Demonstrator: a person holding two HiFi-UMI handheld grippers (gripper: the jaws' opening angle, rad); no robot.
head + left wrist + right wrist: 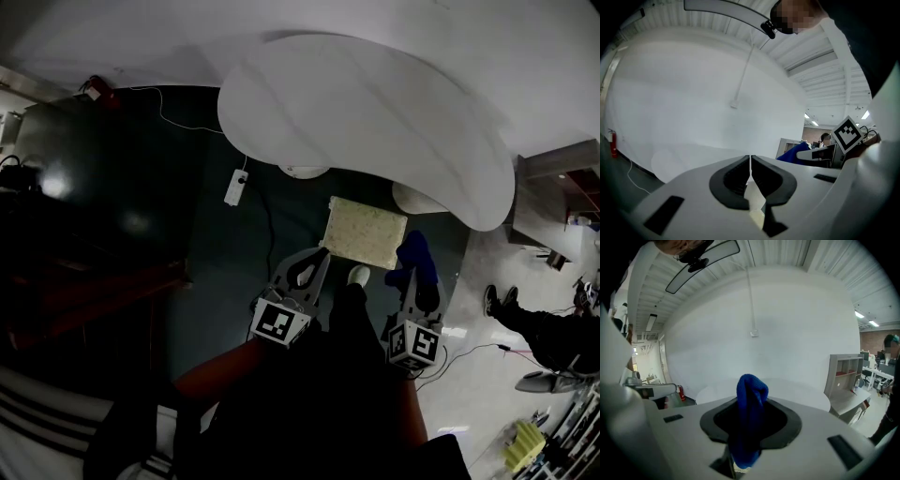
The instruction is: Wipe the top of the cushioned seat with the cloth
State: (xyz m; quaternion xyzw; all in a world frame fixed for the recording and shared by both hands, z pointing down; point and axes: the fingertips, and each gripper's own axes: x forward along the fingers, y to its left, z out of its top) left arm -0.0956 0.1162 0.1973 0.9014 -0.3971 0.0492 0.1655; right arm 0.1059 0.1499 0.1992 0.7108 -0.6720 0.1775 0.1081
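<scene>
The cushioned seat (364,232) is a pale yellow-green square pad, low on the dark floor just under the edge of the white table. In the head view my left gripper (321,253) hovers at its near left corner. Its jaws are shut with nothing between them, and the left gripper view (750,161) faces a white wall. My right gripper (411,279) is near the seat's right corner, shut on a blue cloth (415,253). The cloth (749,420) stands up in a bunched fold from between the jaws.
A large curved white table (375,112) overhangs the seat, with its round base (304,172) behind. A white power strip (234,187) and cable lie on the floor to the left. A shelf unit (548,202) and another person's shoes (499,300) are at the right.
</scene>
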